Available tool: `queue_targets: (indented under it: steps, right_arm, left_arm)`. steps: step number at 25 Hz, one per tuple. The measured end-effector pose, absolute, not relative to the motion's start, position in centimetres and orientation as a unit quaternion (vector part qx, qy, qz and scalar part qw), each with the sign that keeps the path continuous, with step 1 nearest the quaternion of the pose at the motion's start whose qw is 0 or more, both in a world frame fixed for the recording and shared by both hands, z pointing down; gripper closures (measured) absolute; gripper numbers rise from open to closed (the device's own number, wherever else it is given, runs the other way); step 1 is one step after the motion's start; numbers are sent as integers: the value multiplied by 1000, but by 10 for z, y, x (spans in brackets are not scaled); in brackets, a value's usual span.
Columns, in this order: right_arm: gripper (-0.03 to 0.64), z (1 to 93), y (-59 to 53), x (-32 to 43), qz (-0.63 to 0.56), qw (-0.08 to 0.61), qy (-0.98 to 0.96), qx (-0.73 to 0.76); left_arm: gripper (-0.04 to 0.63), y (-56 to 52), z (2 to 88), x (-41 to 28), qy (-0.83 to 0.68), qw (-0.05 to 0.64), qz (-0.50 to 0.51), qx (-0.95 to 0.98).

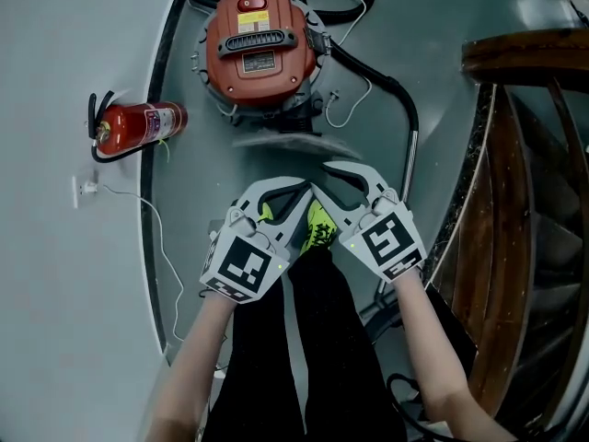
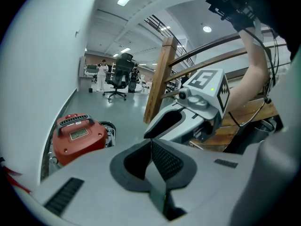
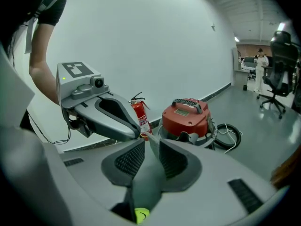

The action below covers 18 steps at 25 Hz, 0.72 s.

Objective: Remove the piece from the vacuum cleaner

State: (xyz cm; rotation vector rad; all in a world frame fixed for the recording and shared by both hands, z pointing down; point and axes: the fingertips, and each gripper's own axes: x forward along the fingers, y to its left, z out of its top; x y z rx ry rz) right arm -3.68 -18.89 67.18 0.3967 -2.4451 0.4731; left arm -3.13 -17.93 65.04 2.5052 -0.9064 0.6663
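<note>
Fingers (image 2: 167,161) of left gripper (image 2: 151,144) pressed together, nothing between them. Right gripper (image 3: 151,142) just beside it, jaws partly apart, narrow gap empty, only floor showing through. Both point down and forward at the floor. On that grey floor (image 1: 368,145), left to right: red fire extinguisher (image 1: 138,125) at the wall, red vacuum cleaner (image 1: 262,44) ahead of both grippers and well apart from the tips, black hose (image 1: 386,86) leaving its right side, wooden railing (image 1: 515,155).
</note>
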Motion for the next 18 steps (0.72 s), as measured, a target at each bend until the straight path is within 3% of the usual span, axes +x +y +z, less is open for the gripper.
queue_targets:
  steps: [5,11,18]
  right_arm:
    - [496,694,-199,-33,184,317,-919,149]
    - [479,713,-210,-32,176,334,-915,142]
    - [467,740,-222,-30,162,367,-906,134]
  left_arm:
    - [573,-188,671,-30,-321,204,248,891]
    - [441,-207,692,-41,-340,195,270,879]
    - [391,-223,720,-44,-350,195,299,866]
